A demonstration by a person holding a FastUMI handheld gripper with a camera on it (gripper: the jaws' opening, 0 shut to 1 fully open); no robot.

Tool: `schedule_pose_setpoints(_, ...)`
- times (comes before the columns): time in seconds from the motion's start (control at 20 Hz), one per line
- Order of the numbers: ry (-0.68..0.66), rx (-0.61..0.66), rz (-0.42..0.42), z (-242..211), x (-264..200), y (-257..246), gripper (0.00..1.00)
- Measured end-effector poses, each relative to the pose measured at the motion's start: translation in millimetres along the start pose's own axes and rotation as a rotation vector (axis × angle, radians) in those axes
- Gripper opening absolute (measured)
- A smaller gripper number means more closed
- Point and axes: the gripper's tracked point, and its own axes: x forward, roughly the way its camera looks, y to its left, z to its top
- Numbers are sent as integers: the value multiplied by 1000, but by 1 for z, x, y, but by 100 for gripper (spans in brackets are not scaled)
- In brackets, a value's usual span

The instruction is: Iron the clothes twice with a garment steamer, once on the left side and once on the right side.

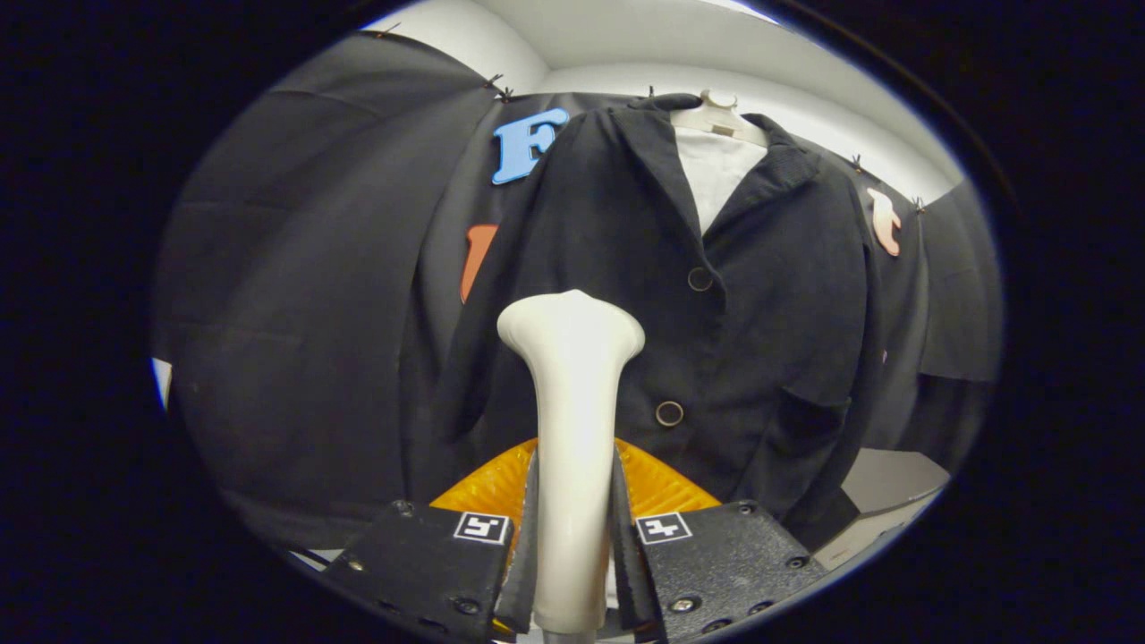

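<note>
Garment steamer, a cream-white plastic wand with a flared head, stands upright between my gripper fingers, which clench its handle from both sides. Its head sits in front of the dark, woolly-looking button-front jacket, near the left front panel (I can't tell whether it touches the cloth). That jacket hangs on a pale hanger over a white lining.

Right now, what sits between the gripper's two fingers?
In the gripper view, the steamer handle; the gripper is shut on it, head up toward the hanging black jacket.
</note>
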Motion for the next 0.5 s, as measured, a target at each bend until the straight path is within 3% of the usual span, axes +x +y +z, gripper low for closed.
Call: schedule_pose_setpoints(0.5,82,-20,10,-42,-13,1,38)
